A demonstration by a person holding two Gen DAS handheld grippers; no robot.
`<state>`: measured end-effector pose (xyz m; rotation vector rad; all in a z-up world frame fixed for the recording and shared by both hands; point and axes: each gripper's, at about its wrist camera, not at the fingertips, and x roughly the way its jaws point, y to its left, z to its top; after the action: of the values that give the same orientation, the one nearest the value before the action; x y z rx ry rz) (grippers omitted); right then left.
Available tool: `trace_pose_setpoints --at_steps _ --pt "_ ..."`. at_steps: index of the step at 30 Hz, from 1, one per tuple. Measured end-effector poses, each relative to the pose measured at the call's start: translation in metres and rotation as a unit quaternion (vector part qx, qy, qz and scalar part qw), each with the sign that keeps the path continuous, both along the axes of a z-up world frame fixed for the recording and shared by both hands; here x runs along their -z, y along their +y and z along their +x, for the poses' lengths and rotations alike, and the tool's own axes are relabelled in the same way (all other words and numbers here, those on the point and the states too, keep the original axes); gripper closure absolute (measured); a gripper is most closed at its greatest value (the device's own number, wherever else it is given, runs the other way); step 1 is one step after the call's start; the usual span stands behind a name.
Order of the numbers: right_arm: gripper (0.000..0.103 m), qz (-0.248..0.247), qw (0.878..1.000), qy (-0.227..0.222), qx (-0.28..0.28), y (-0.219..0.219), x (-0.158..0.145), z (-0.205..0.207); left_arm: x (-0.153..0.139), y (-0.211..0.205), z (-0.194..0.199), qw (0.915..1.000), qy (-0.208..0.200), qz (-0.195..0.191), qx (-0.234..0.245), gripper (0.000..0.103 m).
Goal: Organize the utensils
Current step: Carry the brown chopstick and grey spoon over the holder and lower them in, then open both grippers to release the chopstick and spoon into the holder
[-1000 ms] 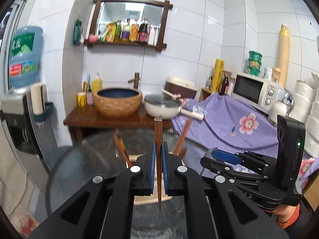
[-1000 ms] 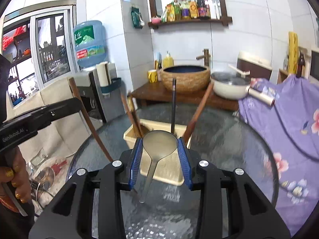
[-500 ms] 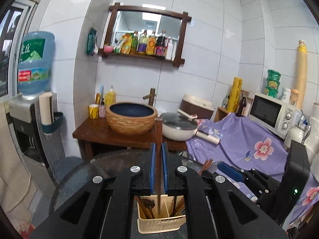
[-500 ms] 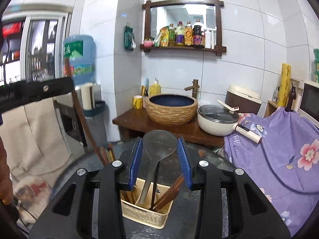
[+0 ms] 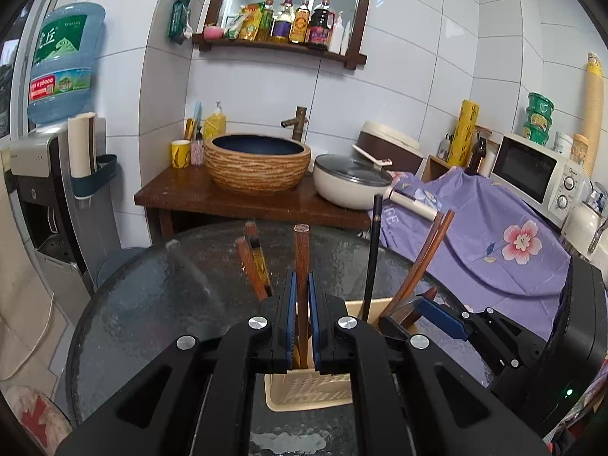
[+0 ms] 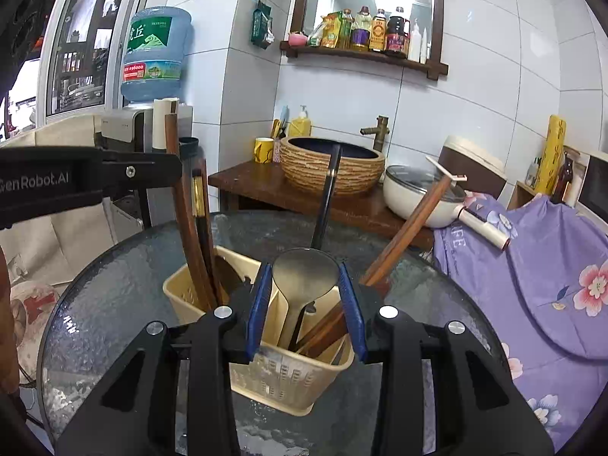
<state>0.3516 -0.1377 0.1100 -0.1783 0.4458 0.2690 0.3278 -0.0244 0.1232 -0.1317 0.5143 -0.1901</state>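
Note:
A cream plastic utensil basket (image 6: 281, 380) stands on the round glass table (image 6: 114, 304) and holds several wooden handles and one black handle (image 6: 326, 197). My right gripper (image 6: 305, 277) is shut on the bowl of a metal spoon (image 6: 306, 271); the spoon's handle runs down into the basket's near compartment. My left gripper (image 5: 300, 304) is shut on a brown wooden utensil handle (image 5: 301, 258) that stands upright and reaches down into the basket (image 5: 307, 395). In the right wrist view the left gripper (image 6: 167, 169) enters from the left with that handle (image 6: 182, 209).
Behind the table is a wooden washstand (image 5: 228, 197) with a woven basin (image 5: 256, 165) and a lidded white pot (image 5: 351, 184). A purple flowered cloth (image 5: 494, 235) lies to the right, below a microwave (image 5: 532, 174). A water dispenser (image 5: 45, 174) stands at the left.
Both grippers have come down and closer to the basket with their utensils. The spoon's handle and the wooden handle now reach into the basket.

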Motion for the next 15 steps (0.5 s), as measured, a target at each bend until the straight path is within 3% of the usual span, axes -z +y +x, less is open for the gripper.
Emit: trace_pose_setpoints --at_steps 12,14,15 --pt "0.066 -0.011 1.0 -0.004 0.001 -0.001 0.016 -0.002 0.012 0.001 0.0 0.9999 0.002 0.011 -0.001 0.096" --pt "0.061 -0.003 1.0 -0.004 0.002 -0.003 0.016 -0.003 0.012 0.001 -0.002 0.9999 0.0 0.013 0.001 0.096" --pt "0.054 -0.002 1.0 -0.005 0.002 -0.003 0.015 -0.003 0.012 0.001 -0.003 0.9999 -0.002 0.012 0.001 0.096"
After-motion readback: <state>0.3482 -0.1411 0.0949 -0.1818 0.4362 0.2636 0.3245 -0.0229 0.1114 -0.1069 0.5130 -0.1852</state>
